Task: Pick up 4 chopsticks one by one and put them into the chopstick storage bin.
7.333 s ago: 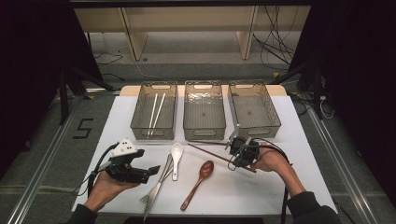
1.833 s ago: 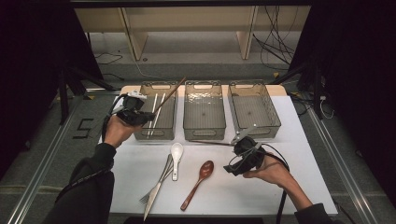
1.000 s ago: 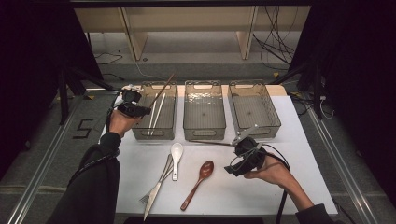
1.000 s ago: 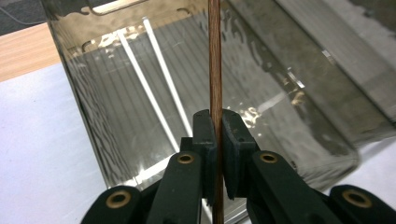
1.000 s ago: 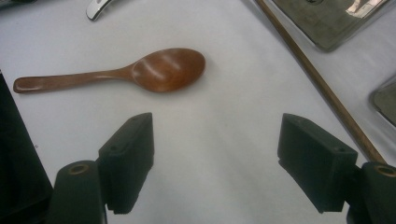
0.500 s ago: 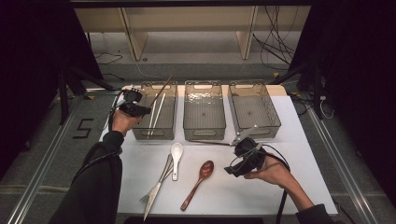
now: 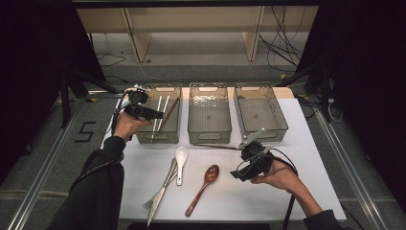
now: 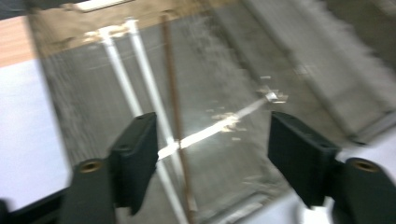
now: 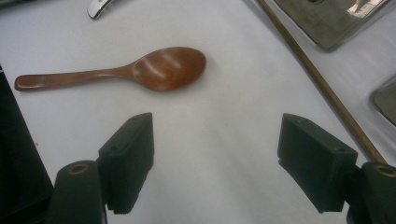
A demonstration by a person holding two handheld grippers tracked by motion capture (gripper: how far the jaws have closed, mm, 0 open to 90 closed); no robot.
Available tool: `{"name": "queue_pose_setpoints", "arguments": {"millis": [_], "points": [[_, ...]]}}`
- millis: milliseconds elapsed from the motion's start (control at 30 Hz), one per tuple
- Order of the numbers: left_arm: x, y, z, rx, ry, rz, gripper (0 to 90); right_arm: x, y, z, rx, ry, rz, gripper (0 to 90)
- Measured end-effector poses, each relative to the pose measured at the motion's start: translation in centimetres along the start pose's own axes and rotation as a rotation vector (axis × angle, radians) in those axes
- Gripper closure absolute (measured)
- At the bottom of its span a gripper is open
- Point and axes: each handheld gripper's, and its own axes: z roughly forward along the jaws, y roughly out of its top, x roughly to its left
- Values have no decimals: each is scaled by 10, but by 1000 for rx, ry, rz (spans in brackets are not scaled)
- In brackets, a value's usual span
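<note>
Left gripper (image 7: 155, 114) hangs over the left bin (image 7: 143, 136), jaws wide and just opened, nothing between them. The brown chopstick (image 8: 175, 112) lies below in that bin beside two white chopsticks (image 8: 135, 100); half a second ago it stood slanted out above the bin's far rim, gripped. On the table (image 7: 311, 158) near the centre lie a white spoon (image 7: 180, 158) and a wooden spoon (image 9: 140, 70). Right gripper (image 9: 217, 163) sits unmoved, jaws wide and empty, the wooden spoon just ahead, a second brown chopstick (image 9: 317, 79) at its right.
</note>
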Motion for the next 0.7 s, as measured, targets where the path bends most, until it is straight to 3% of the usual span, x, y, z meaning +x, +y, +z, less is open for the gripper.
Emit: {"name": "queue_pose_setpoints", "arguments": {"millis": [133,433,533,700], "points": [[-11,-6,-18,-34,-61,25,256,-1,0,0,2,-5,0,281],[-40,-39,-57,-100,-187,111,170,-8,0,-2,-10,-36,2,280],[-46,-50,-67,-130,-198,129,158,-12,3,-1,-14,-50,-11,278],[-53,-64,-73,-116,-177,158,155,-23,6,2,-14,-73,3,277]]}}
